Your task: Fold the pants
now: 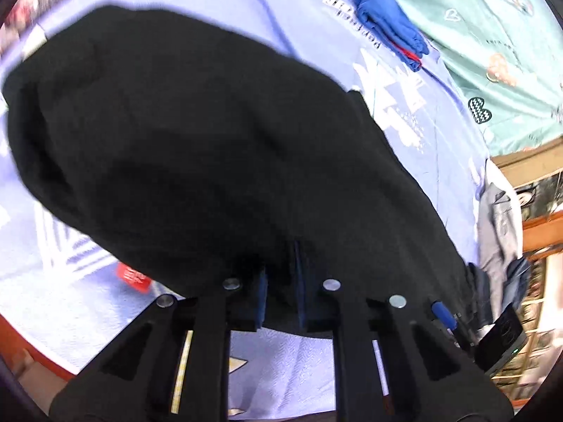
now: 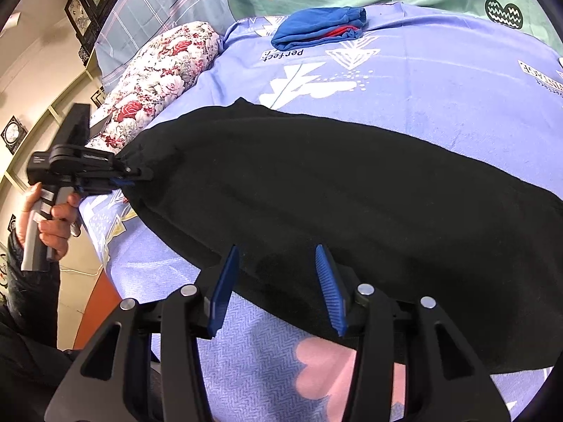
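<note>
Pinching the black pants (image 2: 316, 193) at one end, the left gripper (image 2: 135, 176) is clamping them while the right gripper (image 2: 278, 288) is gaping, pads off the cloth.

Matt black cloth pants (image 2: 316, 183), seemingly fleecy, on woven sheet (image 2: 440, 81)

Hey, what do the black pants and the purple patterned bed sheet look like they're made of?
The black pants look like a soft matte knit, perhaps fleece or cotton jersey: no sheen, slightly fuzzy, draping in rounded folds. The purple patterned bed sheet looks like thin woven cotton or a blend: a fine herringbone-like texture shows up close, with flat printed white shapes.
</note>
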Demonstrator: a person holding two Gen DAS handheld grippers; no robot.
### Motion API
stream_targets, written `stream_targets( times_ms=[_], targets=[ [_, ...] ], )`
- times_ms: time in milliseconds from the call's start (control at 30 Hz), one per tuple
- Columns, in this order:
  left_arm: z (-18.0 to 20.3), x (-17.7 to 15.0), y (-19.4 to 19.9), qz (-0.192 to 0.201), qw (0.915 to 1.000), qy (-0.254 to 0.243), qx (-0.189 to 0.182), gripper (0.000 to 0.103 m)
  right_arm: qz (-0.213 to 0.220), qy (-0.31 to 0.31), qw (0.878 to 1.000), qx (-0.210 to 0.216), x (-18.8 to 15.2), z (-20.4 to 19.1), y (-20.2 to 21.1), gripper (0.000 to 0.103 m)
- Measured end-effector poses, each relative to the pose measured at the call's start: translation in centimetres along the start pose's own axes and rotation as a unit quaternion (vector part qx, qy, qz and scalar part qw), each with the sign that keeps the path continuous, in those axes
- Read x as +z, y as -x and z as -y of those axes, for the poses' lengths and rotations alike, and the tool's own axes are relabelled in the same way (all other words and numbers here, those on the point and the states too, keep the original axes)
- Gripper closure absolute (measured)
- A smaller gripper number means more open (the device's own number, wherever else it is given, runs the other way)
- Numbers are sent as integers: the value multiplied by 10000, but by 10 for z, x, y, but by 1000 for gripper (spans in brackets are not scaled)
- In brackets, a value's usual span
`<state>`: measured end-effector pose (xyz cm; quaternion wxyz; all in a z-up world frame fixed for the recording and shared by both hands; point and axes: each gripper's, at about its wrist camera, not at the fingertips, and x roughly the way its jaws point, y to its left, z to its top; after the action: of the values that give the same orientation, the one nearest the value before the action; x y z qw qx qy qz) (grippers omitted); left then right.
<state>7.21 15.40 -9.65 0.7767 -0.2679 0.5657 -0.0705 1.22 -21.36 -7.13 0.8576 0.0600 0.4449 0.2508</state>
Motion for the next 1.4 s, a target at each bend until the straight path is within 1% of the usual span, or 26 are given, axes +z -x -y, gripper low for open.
stream_targets(
  times_ms=[67, 100, 133, 200, 533, 600, 667, 700, 733, 767, 800, 833, 900, 933, 967, 1000, 1033, 1067, 1100, 1133, 1200, 1267, 1300, 1333, 1367, 1400],
  targets=[
    [-6, 0, -8, -85, 9998, 147, -97, 91, -6, -22, 10000, -11, -1, 2, 1, 56],
    [-7, 0, -9, -72, 9998, 168, -98, 95, -5, -38, 10000, -21, 0, 3, 1, 56],
    [-6, -1, -9, -36, 9999, 144, -76, 99, 0, -52, 10000, -33, 0, 4, 1, 56],
    [-2, -2, -5, 59, 10000, 12, 15, 100, 15, -77, 10000, -45, 1, 5, 2, 56],
    [13, -24, 63, 404, 9978, -532, -25, 100, 94, 23, 9999, -96, 9, 2, 10, 56],
    [11, -25, 61, 386, 9976, -582, 24, 100, 32, 14, 9999, -159, 8, 3, 7, 56],
    [3, -22, 41, 191, 9982, -484, 291, 98, -170, -29, 9992, -356, 7, 6, -4, 56],
    [0, -20, 30, 80, 9982, -443, 393, 90, -299, -63, 9984, -480, 5, 9, -10, 56],
    [-3, -18, 17, -55, 9973, -452, 581, 86, -343, -65, 9978, -556, 4, 11, -14, 56],
    [-7, -16, 9, -78, 9969, -429, 655, 86, -291, 9, 9977, -616, 2, 10, -13, 56],
    [-8, -16, 9, 56, 9976, -413, 561, 86, -306, 53, 9971, -696, 1, 10, -11, 56],
    [-8, -15, 10, 21, 9977, -432, 516, 85, -287, 42, 9969, -735, 1, 12, -9, 56],
    [-10, -14, 14, -75, 9979, -441, 460, 72, -228, -121, 9975, -664, -2, 22, 1, 56],
    [-12, -14, 17, -111, 9979, -450, 456, 68, -124, -192, 9975, -674, -2, 28, 8, 56],
    [-12, -15, 24, -150, 9975, -524, 440, 57, 72, -263, 9967, -765, -2, 36, 22, 56],
    [-12, -15, 31, -128, 9970, -605, 458, 36, 222, -356, 9954, -866, -3, 45, 34, 56],
    [-11, -17, 44, 82, 9954, -732, 620, 28, 429, -587, 9916, -1068, -5, 61, 51, 55],
    [-11, -19, 55, 305, 9933, -807, 766, 21, 563, -805, 9869, -1282, -8, 74, 64, 55],
    [-9, -20, 66, 517, 9905, -880, 924, 20, 698, -1047, 9798, -1554, -12, 88, 78, 54],
    [-9, -21, 79, 752, 9858, -978, 1137, 19, 881, -1404, 9671, -1930, -19, 108, 97, 49],
    [-11, -20, 96, 1161, 9774, -1049, 1425, 17, 1065, -1856, 9479, -2361, -31, 133, 123, 38],
    [-10, -15, 110, 1828, 9563, -1129, 1984, 15, 1166, -2259, 9306, -2636, -46, 157, 144, 35],
    [-7, -12, 111, 2119, 9432, -1184, 2267, 14, 1188, -2436, 9254, -2649, -52, 167, 151, 32],
    [-5, -9, 110, 2271, 9358, -1261, 2384, 12, 1236, -2636, 9222, -2546, -60, 176, 157, 31],
    [-5, -4, 106, 2337, 9309, -1341, 2467, 11, 1280, -2750, 9226, -2384, -64, 180, 159, 31],
    [-2, 4, 98, 2303, 9283, -1402, 2560, 11, 1305, -2816, 9248, -2199, -66, 184, 158, 30]
  ],
)
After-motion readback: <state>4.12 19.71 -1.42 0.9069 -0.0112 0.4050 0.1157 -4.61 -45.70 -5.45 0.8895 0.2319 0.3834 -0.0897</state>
